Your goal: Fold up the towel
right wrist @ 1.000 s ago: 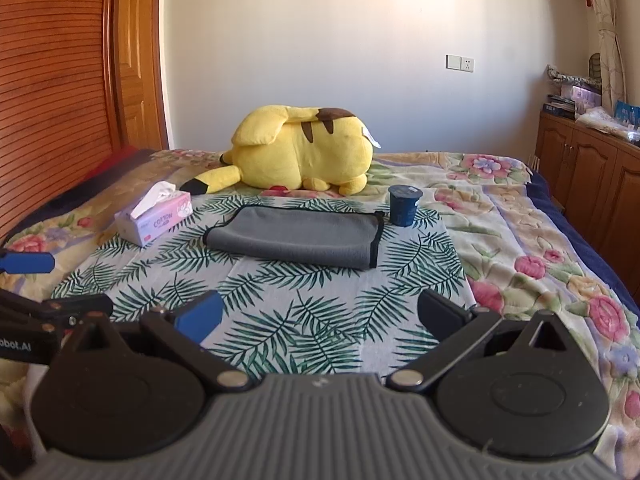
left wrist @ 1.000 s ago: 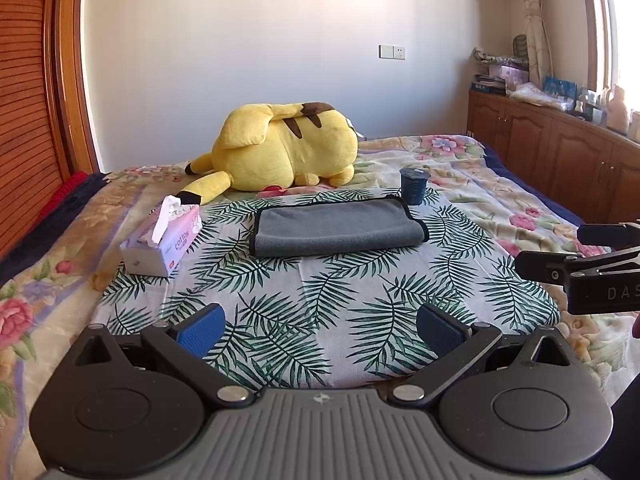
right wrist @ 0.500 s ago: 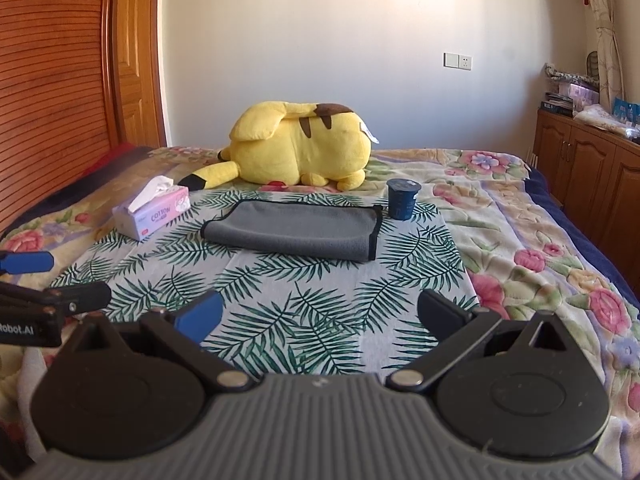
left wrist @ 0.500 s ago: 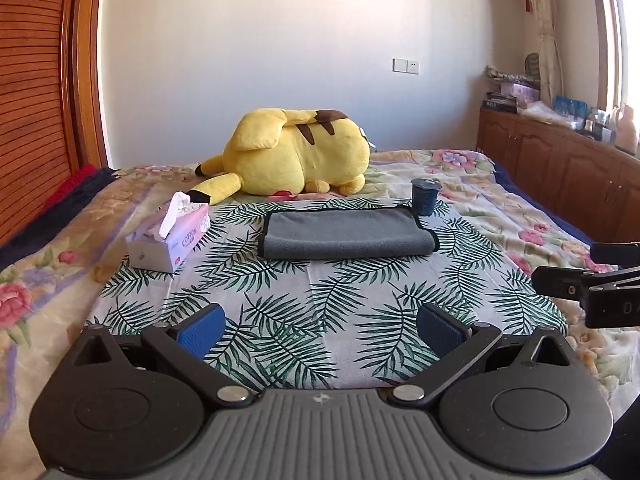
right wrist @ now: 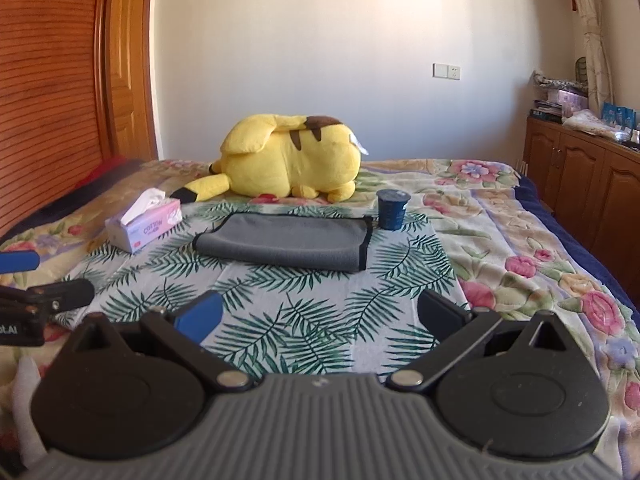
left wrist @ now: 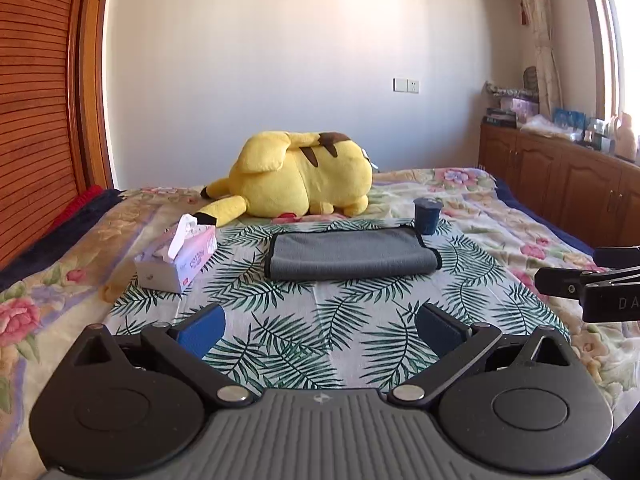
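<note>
A grey towel with black trim lies folded flat on the palm-leaf cloth of the bed; it also shows in the right wrist view. My left gripper is open and empty, well short of the towel, above the cloth. My right gripper is open and empty too, at a like distance. The right gripper's fingers show at the right edge of the left wrist view, and the left gripper's fingers at the left edge of the right wrist view.
A tissue box lies left of the towel, a dark blue cup at its far right corner, a yellow plush toy behind it. A wooden wardrobe stands left, wooden cabinets right.
Both grippers have tilted up and drawn back a little, so the towel sits lower and slightly farther in both views. The towel has not moved.
</note>
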`<action>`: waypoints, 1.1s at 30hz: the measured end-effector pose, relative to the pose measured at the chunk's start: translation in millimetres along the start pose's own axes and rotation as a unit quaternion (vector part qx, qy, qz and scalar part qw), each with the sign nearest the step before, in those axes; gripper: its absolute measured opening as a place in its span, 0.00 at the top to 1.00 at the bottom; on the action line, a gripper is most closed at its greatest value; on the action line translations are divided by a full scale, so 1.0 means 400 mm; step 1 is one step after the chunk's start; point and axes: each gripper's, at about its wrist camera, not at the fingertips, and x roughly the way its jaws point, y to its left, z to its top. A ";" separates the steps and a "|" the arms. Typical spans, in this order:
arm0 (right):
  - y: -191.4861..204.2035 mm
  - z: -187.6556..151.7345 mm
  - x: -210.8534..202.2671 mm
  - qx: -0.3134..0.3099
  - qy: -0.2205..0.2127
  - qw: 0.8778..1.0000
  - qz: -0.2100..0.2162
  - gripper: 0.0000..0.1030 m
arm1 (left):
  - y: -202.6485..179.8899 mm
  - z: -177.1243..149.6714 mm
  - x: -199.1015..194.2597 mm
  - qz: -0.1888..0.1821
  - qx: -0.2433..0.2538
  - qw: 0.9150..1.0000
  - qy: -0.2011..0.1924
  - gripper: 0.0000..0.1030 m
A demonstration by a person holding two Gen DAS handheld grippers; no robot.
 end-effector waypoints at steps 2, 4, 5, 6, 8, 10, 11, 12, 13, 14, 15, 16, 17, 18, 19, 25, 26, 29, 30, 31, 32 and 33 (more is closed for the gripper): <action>-0.004 0.001 -0.004 0.004 -0.008 1.000 -0.002 0.00 | 0.002 0.003 -0.005 0.000 -0.003 1.000 -0.005 0.16; -0.005 0.001 -0.008 0.006 -0.015 1.000 -0.005 0.00 | 0.003 0.005 -0.010 0.000 -0.004 1.000 -0.009 0.16; -0.005 0.002 -0.010 0.006 -0.018 1.000 -0.005 0.00 | 0.003 0.006 -0.011 0.000 -0.005 1.000 -0.011 0.16; -0.004 0.003 -0.010 0.005 -0.020 1.000 -0.005 0.00 | 0.004 0.006 -0.012 0.000 -0.005 1.000 -0.012 0.16; -0.002 0.003 -0.011 0.004 -0.023 1.000 -0.007 0.00 | 0.005 0.008 -0.016 0.000 -0.006 1.000 -0.015 0.16; -0.002 0.003 -0.013 0.002 -0.025 1.000 -0.008 0.00 | 0.006 0.009 -0.019 0.000 -0.007 1.000 -0.019 0.16; -0.003 0.003 -0.014 0.002 -0.027 1.000 -0.009 0.00 | 0.006 0.010 -0.020 0.000 -0.008 1.000 -0.020 0.16; -0.002 0.004 -0.015 0.002 -0.028 1.000 -0.010 0.00 | 0.007 0.011 -0.022 -0.001 -0.008 1.000 -0.022 0.16; -0.002 0.004 -0.015 0.001 -0.030 0.999 -0.011 0.00 | 0.006 0.011 -0.024 -0.001 -0.008 1.000 -0.024 0.16; -0.002 0.004 -0.017 0.001 -0.033 0.999 -0.012 0.00 | 0.006 0.012 -0.027 0.000 -0.008 1.000 -0.026 0.16; -0.003 0.005 -0.019 0.001 -0.036 0.999 -0.012 0.00 | 0.006 0.013 -0.029 0.001 -0.008 1.000 -0.028 0.16; -0.003 0.006 -0.021 0.000 -0.039 0.999 -0.014 0.00 | 0.005 0.013 -0.030 0.001 -0.007 1.000 -0.029 0.16; -0.003 0.005 -0.024 -0.001 -0.043 0.999 -0.015 0.00 | 0.005 0.014 -0.032 0.002 -0.007 0.999 -0.031 0.16; -0.003 0.005 -0.026 -0.001 -0.046 0.999 -0.017 0.00 | 0.005 0.014 -0.033 0.003 -0.006 0.999 -0.033 0.16; -0.002 0.005 -0.027 -0.002 -0.049 0.999 -0.018 0.00 | 0.006 0.015 -0.033 0.003 -0.006 0.999 -0.034 0.16; -0.001 0.006 -0.036 -0.006 -0.065 0.997 -0.028 0.00 | 0.010 0.019 -0.042 0.010 -0.005 0.999 -0.048 0.16; -0.001 0.006 -0.037 -0.006 -0.067 0.997 -0.030 0.00 | 0.010 0.020 -0.044 0.011 -0.004 0.999 -0.050 0.16; -0.003 0.007 -0.040 -0.005 -0.072 0.997 -0.031 0.00 | 0.012 0.022 -0.048 0.013 -0.002 0.998 -0.054 0.16; -0.003 0.007 -0.040 -0.005 -0.073 0.997 -0.031 0.00 | 0.013 0.022 -0.049 0.013 -0.002 0.998 -0.054 0.16; -0.004 0.007 -0.041 -0.004 -0.074 0.997 -0.031 0.00 | 0.012 0.021 -0.049 0.013 -0.001 0.998 -0.054 0.16; -0.005 0.007 -0.041 -0.003 -0.074 0.997 -0.031 0.00 | 0.012 0.020 -0.050 0.013 -0.001 0.998 -0.054 0.16; -0.005 0.007 -0.041 -0.002 -0.075 0.997 -0.031 0.00 | 0.012 0.020 -0.050 0.013 -0.001 0.998 -0.054 0.16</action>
